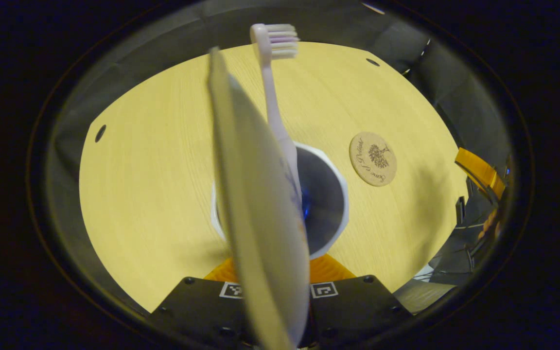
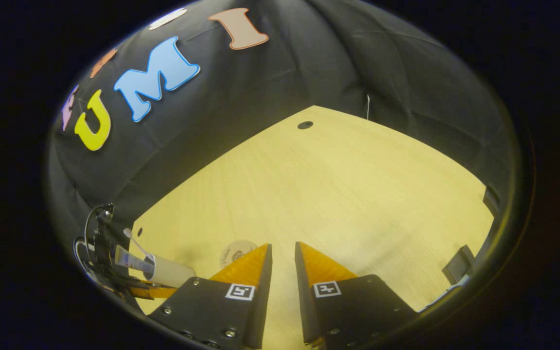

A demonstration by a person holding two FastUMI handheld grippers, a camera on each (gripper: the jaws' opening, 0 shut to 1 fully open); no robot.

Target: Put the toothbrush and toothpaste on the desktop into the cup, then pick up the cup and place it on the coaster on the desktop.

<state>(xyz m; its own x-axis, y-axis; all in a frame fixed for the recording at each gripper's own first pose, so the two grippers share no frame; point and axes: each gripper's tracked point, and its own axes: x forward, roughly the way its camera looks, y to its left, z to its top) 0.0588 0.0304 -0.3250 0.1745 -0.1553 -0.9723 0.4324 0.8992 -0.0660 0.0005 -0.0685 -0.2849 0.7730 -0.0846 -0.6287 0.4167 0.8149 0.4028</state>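
left gripper view: left gripper (image 1: pixel 280 287) clamps the cup (image 1: pixel 331 194), toothbrush (image 1: pixel 275 97) and toothpaste (image 1: pixel 255 204) upright inside; coaster (image 1: pixel 373 159) lies just right. right gripper (image 2: pixel 283 272) idle, slightly parted.

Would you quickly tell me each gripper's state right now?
Left gripper: shut on cup.
Right gripper: slightly open, empty.

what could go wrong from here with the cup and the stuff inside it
The toothbrush and toothpaste stick up tall out of the cup, so a tilt while the left gripper carries it could tip them out. The coaster is small and lies off to one side; the cup could land half off it. The toothpaste also blocks much of the left gripper view.
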